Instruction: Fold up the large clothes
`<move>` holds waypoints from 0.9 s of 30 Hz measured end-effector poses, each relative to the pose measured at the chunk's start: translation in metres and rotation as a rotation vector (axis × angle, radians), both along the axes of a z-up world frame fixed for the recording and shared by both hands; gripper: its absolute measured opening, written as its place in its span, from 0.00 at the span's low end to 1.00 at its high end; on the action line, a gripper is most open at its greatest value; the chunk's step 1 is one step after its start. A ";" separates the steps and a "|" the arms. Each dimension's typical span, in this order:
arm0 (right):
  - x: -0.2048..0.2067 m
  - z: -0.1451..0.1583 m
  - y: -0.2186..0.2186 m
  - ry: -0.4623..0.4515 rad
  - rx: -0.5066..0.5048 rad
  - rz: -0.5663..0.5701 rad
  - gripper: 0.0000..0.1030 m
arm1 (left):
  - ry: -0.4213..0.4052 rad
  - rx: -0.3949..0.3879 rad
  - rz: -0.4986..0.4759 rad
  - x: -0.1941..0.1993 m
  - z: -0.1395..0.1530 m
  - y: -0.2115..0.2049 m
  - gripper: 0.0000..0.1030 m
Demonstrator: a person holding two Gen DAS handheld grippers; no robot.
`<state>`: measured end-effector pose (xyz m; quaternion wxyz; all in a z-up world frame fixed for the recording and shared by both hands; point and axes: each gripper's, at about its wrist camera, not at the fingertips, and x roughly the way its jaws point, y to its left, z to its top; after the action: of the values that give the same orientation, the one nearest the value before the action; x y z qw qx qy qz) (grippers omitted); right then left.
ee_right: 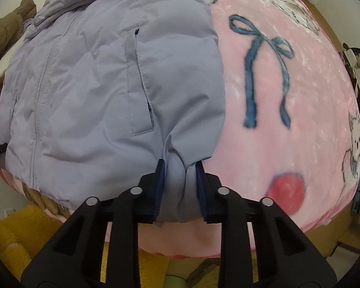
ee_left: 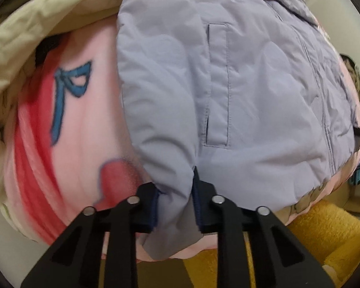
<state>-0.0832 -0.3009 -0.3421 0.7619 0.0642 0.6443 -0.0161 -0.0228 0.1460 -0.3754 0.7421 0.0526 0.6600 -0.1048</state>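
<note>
We see a lilac puffer jacket lying flat on a pink plush blanket, filling the centre and right of the left wrist view and the left half of the right wrist view. Our left gripper sits at the lower centre of its frame, its black fingers with blue pads pinching a bunched fold at the jacket's near hem, just below a welt pocket. Our right gripper is likewise at the lower centre of its own view, pressed onto a gathered bit of the hem at the jacket's other near corner, below the second pocket. A closed front placket runs up the jacket's middle. The blanket carries a blue printed bow, a red dot and white cartoon animals towards the right edge. A beige quilt lies at the upper left of the left wrist view, and a mustard-yellow fuzzy surface shows below the blanket.
</note>
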 end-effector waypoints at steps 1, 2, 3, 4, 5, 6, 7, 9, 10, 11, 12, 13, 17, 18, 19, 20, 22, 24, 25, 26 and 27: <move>0.001 0.004 -0.001 0.000 0.018 -0.012 0.16 | -0.003 0.013 -0.006 0.001 0.004 -0.002 0.16; 0.003 0.009 -0.006 -0.006 0.031 -0.016 0.16 | -0.012 0.030 -0.011 0.001 0.011 -0.003 0.16; 0.005 0.020 -0.011 -0.028 0.034 -0.011 0.15 | -0.017 0.037 -0.015 0.001 0.016 -0.005 0.16; 0.006 0.030 -0.012 -0.056 0.041 -0.005 0.15 | -0.019 0.047 -0.023 0.003 0.019 -0.009 0.16; 0.006 0.041 -0.014 -0.090 0.058 0.000 0.15 | -0.025 0.069 -0.045 0.003 0.022 -0.012 0.16; 0.007 0.047 -0.013 -0.108 0.065 0.007 0.15 | -0.034 0.088 -0.061 0.004 0.025 -0.015 0.16; 0.011 0.055 -0.013 -0.129 0.063 0.024 0.15 | -0.041 0.100 -0.066 0.007 0.029 -0.018 0.15; 0.018 0.070 -0.008 -0.164 0.043 0.061 0.14 | -0.049 0.105 -0.055 0.014 0.040 -0.026 0.14; 0.020 0.079 -0.006 -0.182 0.033 0.071 0.13 | -0.050 0.103 -0.046 0.007 0.046 -0.031 0.14; 0.025 0.090 -0.002 -0.207 0.019 0.081 0.13 | -0.063 0.099 -0.039 0.011 0.056 -0.033 0.14; 0.034 0.096 -0.008 -0.223 0.019 0.087 0.13 | -0.080 0.101 -0.036 0.014 0.065 -0.034 0.14; 0.040 0.105 -0.006 -0.240 0.017 0.094 0.12 | -0.099 0.102 -0.033 0.021 0.073 -0.041 0.14; 0.070 0.136 -0.002 -0.297 -0.002 0.114 0.11 | -0.180 0.114 -0.056 0.048 0.117 -0.052 0.13; 0.077 0.142 -0.001 -0.309 -0.002 0.119 0.11 | -0.198 0.112 -0.055 0.054 0.125 -0.053 0.13; 0.083 0.148 0.000 -0.321 -0.002 0.125 0.11 | -0.211 0.105 -0.044 0.060 0.133 -0.052 0.12; 0.092 0.156 0.001 -0.336 -0.006 0.131 0.11 | -0.227 0.090 -0.026 0.068 0.144 -0.052 0.12; 0.104 0.169 0.002 -0.365 -0.017 0.135 0.10 | -0.272 0.079 -0.008 0.085 0.166 -0.049 0.12; 0.121 0.187 -0.001 -0.406 -0.024 0.132 0.10 | -0.312 0.074 0.004 0.104 0.180 -0.049 0.11; 0.128 0.194 -0.004 -0.428 -0.028 0.125 0.10 | -0.327 0.069 0.013 0.115 0.184 -0.046 0.11; 0.136 0.201 -0.007 -0.446 -0.027 0.118 0.10 | -0.354 0.056 0.034 0.129 0.194 -0.044 0.11; 0.149 0.210 -0.013 -0.469 -0.029 0.105 0.10 | -0.379 0.045 0.056 0.143 0.201 -0.041 0.11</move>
<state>0.0657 -0.3141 -0.1320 0.8914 0.0217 0.4518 0.0297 0.1206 0.1051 -0.1743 0.8542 0.0696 0.5120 -0.0576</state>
